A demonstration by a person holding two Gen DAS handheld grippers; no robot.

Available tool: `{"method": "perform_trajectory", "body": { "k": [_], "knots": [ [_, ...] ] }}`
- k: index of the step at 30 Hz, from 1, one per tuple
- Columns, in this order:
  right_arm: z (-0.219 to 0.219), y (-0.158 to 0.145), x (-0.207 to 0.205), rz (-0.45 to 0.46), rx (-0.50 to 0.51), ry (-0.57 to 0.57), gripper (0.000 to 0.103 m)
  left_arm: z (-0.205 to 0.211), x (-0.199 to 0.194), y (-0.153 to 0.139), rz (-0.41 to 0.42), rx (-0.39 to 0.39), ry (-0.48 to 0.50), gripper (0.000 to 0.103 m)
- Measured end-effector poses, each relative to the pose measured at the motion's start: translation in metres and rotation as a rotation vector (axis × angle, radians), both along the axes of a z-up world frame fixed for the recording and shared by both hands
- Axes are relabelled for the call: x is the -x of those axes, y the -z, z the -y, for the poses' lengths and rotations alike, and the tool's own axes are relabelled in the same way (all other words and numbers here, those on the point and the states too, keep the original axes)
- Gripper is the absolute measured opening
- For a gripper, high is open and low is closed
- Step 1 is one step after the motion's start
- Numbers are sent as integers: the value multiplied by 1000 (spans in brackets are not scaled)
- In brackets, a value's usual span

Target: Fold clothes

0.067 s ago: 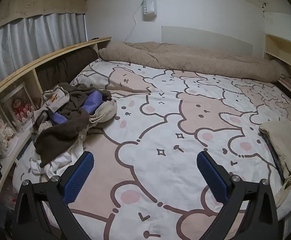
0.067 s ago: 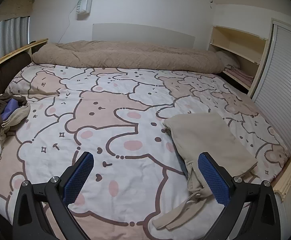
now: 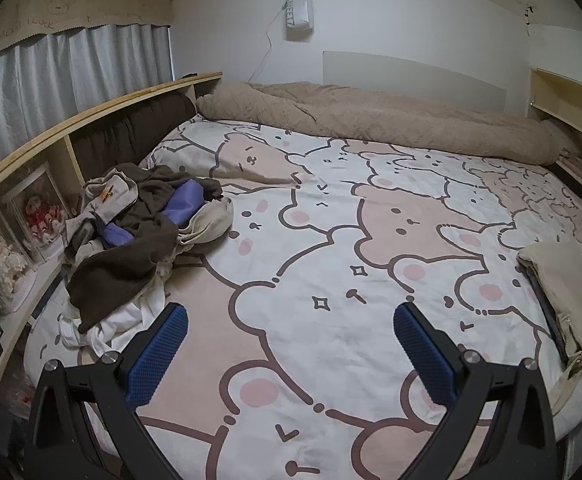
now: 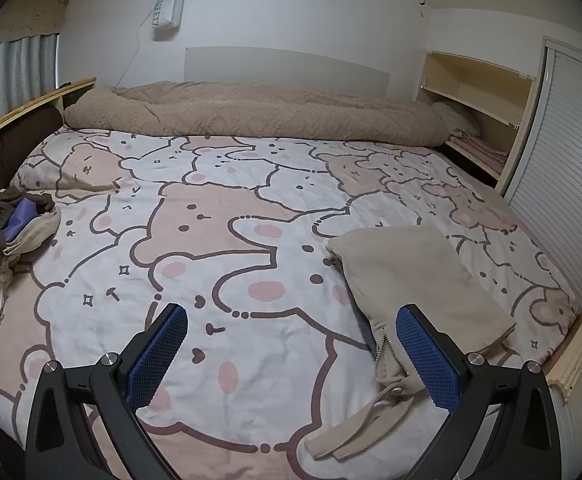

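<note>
Pink-and-white cotton bedding printed with cartoon bears covers the bed (image 3: pixel 331 240), the largest thing in both views. Along its far edge lies a rolled tan quilted blanket (image 3: pixel 391 120), set against the white wall. At the left side runs a wooden shelf unit (image 3: pixel 51 128) with dolls in clear boxes (image 3: pixel 19 232), grey curtains (image 3: pixel 51 68) behind it.

On the left part of the bed sits a heap of unfolded clothes (image 3: pixel 139 232): brown, purple, beige and white pieces tangled together. On the right part, well apart from the heap, a folded beige zip garment (image 4: pixel 419 280) lies flat, its zipper end and drawstring trailing toward the near edge.

The left gripper (image 3: pixel 291 332) hovers over bare bedding, blue-padded jaws spread wide, holding nothing. The right gripper (image 4: pixel 291 332) is likewise spread wide and empty, its right finger over the zipper edge of the folded garment.
</note>
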State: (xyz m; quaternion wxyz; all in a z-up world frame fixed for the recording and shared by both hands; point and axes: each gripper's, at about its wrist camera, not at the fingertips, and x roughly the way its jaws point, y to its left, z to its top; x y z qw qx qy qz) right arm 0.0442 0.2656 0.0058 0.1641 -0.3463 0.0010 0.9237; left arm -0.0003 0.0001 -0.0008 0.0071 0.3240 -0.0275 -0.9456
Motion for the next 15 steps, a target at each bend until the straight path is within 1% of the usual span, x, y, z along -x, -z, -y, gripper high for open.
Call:
{"method": "perform_trajectory", "body": {
  "k": [8,12,15],
  "knots": [
    [0,5,6,2,-7,6,103,0,1,2,1,-5,-1,103],
    [7,1,1,-2,-6,6,103,0,1,3,2,-6,0,103],
    [4,1,2,0,-4,5,103,-1,1,2,2,-4,1,103]
  ]
}}
